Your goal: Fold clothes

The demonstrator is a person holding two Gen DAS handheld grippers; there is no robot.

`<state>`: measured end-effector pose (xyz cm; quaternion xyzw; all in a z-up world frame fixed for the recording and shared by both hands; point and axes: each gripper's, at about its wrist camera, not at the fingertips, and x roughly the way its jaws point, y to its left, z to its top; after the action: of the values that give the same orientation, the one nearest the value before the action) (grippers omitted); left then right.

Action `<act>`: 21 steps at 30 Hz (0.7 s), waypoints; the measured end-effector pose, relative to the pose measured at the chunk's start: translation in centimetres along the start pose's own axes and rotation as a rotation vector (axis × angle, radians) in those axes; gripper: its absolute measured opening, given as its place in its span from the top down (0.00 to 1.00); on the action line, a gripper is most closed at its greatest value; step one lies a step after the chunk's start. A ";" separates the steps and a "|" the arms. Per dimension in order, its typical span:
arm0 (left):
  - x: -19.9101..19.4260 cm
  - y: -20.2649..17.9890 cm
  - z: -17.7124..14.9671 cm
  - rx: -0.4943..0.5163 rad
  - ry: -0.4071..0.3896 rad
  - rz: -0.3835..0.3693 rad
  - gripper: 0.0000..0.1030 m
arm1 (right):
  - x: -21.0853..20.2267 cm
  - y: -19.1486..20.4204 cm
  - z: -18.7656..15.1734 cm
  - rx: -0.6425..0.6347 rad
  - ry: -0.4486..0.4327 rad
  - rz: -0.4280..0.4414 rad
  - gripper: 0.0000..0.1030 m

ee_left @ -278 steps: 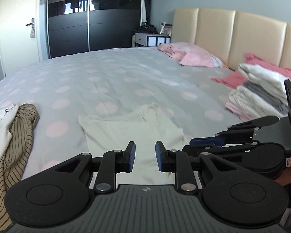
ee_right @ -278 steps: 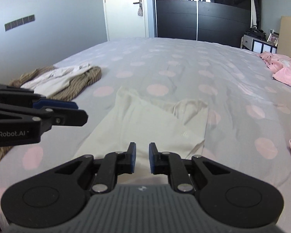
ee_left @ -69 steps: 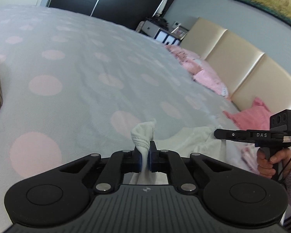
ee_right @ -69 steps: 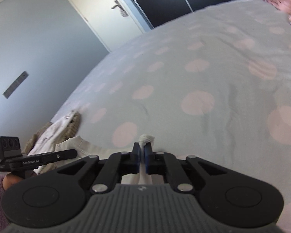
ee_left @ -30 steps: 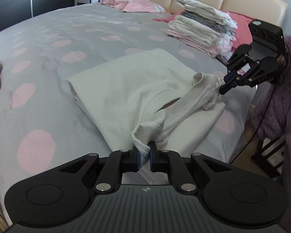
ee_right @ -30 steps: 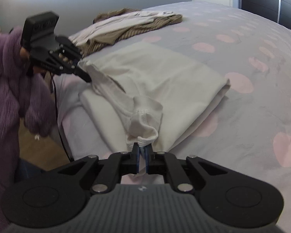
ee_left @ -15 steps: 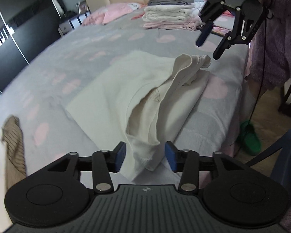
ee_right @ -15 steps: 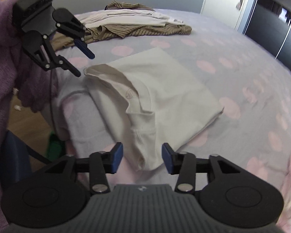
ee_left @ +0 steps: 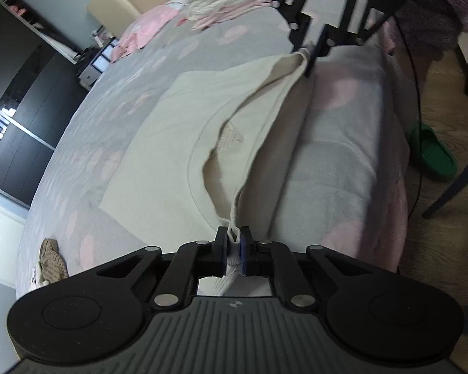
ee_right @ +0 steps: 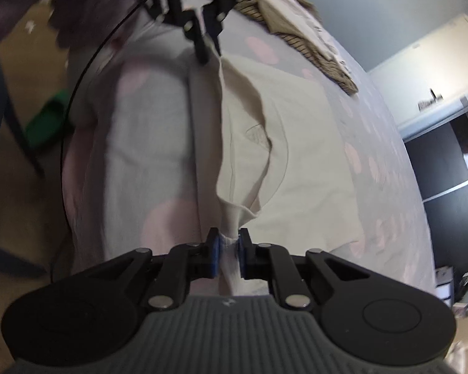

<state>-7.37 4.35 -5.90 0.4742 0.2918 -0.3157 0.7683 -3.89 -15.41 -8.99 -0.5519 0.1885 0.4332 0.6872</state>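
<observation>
The cream T-shirt (ee_left: 177, 131) lies along the bed's (ee_left: 343, 162) near edge, its near hem stretched between left tool (ee_left: 234, 251) and right tool (ee_right: 227, 257), whose jaws have just been closing and now clamp its two ends.

The left gripper (ee_left: 234, 244) points steeply down, its jaws having just closed, pads pinching a fold of cream fabric; the right gripper (ee_right: 227, 249) is tilted down likewise, its jaws also just closed, a strip of the same fabric nipped between its blue pads (ee_right: 214, 254); each gripper shows at the top of the other's view.
</observation>
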 end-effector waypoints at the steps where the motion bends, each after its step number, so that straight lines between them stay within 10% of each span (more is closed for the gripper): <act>1: 0.3 -0.3 0.0 0.017 0.011 -0.003 0.95 | 0.2 0.3 0.0 -0.027 0.009 -0.001 0.87; 10: 0.5 0.6 -0.4 -0.100 0.045 -0.118 0.83 | -0.4 0.9 -0.1 -0.021 0.053 0.059 0.75; 21: -3.0 4.7 0.1 -0.441 -0.089 -0.202 0.79 | -4.5 -4.0 -1.2 0.442 -0.057 0.104 0.60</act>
<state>-5.67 6.54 -1.06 0.2491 0.3656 -0.3401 0.8298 -2.90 -18.29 -3.68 -0.3648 0.2874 0.4317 0.7733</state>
